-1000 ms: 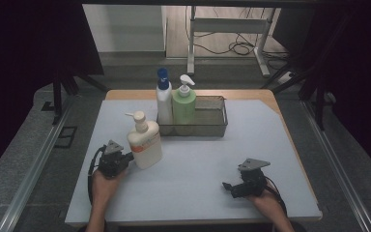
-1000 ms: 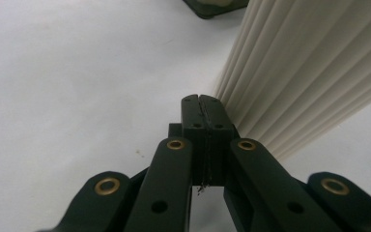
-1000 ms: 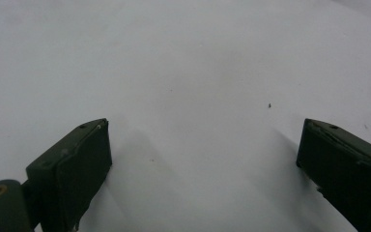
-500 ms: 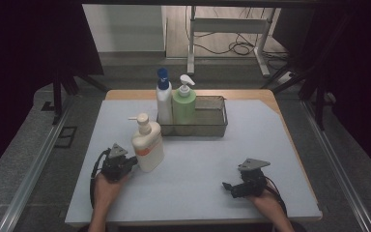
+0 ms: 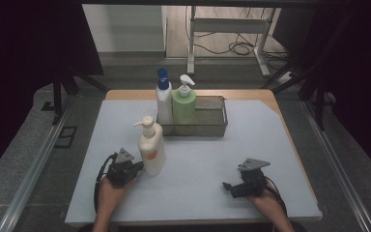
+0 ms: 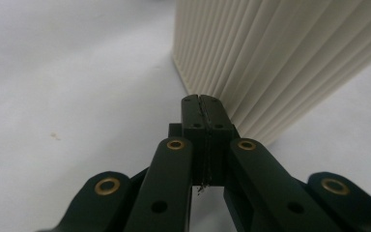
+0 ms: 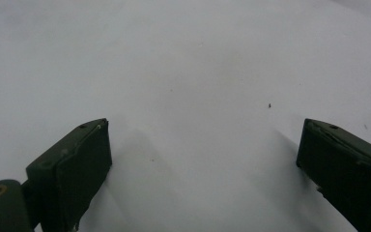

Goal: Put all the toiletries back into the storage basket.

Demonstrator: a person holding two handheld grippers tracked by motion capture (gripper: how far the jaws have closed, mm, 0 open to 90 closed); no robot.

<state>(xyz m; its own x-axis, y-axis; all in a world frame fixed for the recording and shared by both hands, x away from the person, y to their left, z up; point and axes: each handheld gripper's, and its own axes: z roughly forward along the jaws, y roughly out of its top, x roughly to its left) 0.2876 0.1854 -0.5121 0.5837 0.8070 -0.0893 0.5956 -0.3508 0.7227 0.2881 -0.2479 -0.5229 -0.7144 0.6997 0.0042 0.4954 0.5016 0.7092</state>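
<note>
Left tongs (image 5: 136, 167) were closed with nothing between them, tips against the base of the cream pump bottle (image 5: 151, 150), likely to nudge it. The bottle stood upright on the table (image 5: 270, 145), just short of the wire basket (image 5: 212, 126). Right tongs (image 5: 228, 187) rested open and empty, well apart.

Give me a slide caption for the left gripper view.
Left gripper, jaws shut, tips at the ribbed side of the cream pump bottle.

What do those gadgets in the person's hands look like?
Each hand holds a black claw: the left claw and right claw carry a grey three-cornered plate on top and trail a black cable. Close up, the flat black jaws hang on arms with brass-coloured rivets. Forearms are bare.
</note>
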